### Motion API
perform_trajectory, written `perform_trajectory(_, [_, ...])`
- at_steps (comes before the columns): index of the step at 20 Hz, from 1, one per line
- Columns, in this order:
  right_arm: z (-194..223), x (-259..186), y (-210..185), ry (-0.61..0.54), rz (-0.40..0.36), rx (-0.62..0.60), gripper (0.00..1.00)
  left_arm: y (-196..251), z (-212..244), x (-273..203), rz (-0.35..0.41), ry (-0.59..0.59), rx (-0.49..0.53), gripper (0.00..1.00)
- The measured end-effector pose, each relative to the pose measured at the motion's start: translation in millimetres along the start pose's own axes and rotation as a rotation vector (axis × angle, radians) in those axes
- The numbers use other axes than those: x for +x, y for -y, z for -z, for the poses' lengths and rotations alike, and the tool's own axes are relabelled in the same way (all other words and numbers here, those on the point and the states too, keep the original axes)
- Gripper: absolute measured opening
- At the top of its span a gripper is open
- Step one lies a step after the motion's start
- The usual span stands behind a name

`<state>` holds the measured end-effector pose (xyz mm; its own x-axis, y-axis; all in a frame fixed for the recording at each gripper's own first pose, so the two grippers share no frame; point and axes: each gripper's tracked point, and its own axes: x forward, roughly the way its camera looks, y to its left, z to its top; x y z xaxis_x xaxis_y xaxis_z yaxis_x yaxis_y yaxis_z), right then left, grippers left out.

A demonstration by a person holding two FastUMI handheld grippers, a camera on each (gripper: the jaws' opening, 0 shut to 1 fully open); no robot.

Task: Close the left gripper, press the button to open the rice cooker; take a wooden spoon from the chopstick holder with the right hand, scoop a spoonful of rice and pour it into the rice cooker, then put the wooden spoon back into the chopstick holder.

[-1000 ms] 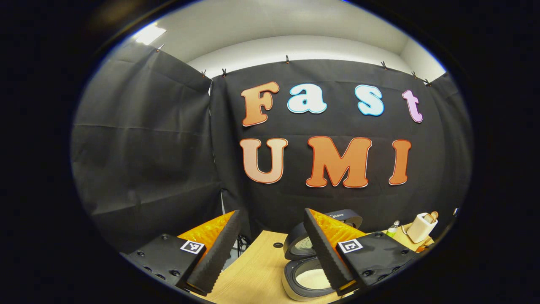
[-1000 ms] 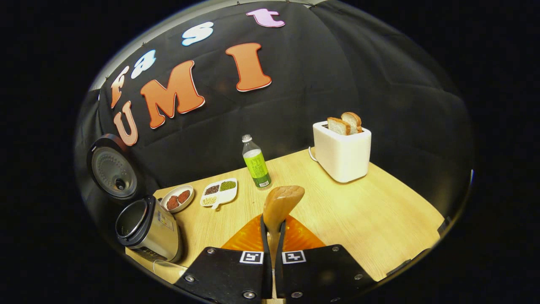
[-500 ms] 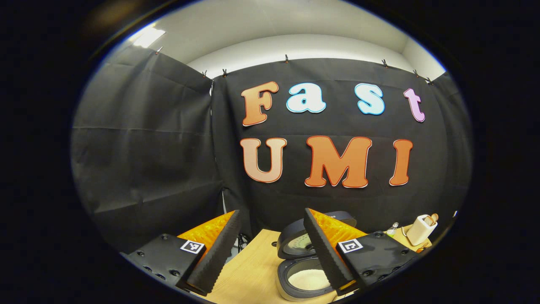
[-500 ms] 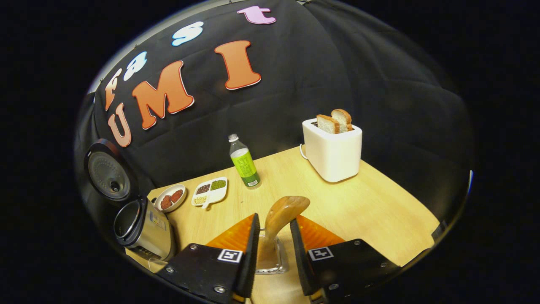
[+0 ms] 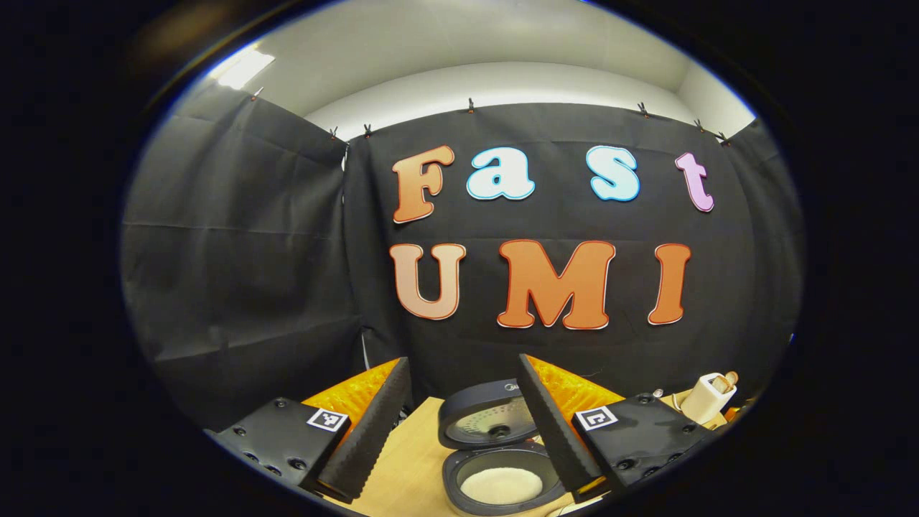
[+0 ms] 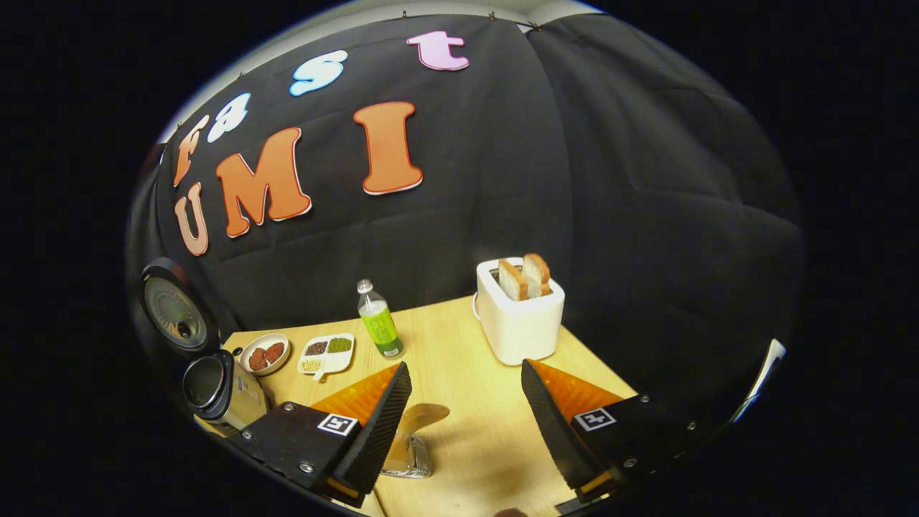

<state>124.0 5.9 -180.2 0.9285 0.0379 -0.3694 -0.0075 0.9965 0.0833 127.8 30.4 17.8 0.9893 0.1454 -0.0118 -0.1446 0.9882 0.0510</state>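
Note:
The rice cooker (image 5: 495, 459) stands open on the wooden table, lid (image 5: 488, 425) raised and white rice in its pot. My left gripper (image 5: 462, 360) hangs above and in front of it, open with nothing between its fingers. In the right gripper view the cooker (image 6: 219, 388) is at the far left with its lid (image 6: 172, 312) up. The wooden spoon (image 6: 423, 416) stands bowl-up in a clear chopstick holder (image 6: 409, 463) beside my right gripper's left finger. My right gripper (image 6: 464, 365) is open wide, above the spoon and apart from it.
A white toaster (image 6: 518, 316) with two bread slices stands at the back of the table. A green-labelled bottle (image 6: 379, 329), a divided dish of beans (image 6: 327, 352) and a small bowl (image 6: 264, 353) sit left of it. The table's right edge (image 6: 610, 373) is close.
My right gripper opened and let go of the spoon, which now stands in the holder, then drew back and up. The left gripper view shifted a little, with the cooker now more central.

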Motion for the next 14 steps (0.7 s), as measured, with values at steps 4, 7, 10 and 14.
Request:
perform_trajectory(4, [-46, -20, 11, 0.081, 0.001, -0.058, 0.94, 29, -2, 30, 0.025, -0.022, -0.021, 1.00])
perform_trajectory(7, [-68, -34, 21, 0.115, 0.001, -0.068, 0.94, 56, -10, 63, 0.056, -0.018, -0.033, 0.97])
perform_trajectory(10, [-86, -46, 27, 0.150, -0.002, -0.071, 0.94, 75, -3, 97, 0.074, -0.037, -0.019, 0.99])
perform_trajectory(14, [-100, -56, 36, 0.186, 0.012, -0.106, 0.94, 83, 22, 135, 0.063, -0.080, -0.018, 0.98])
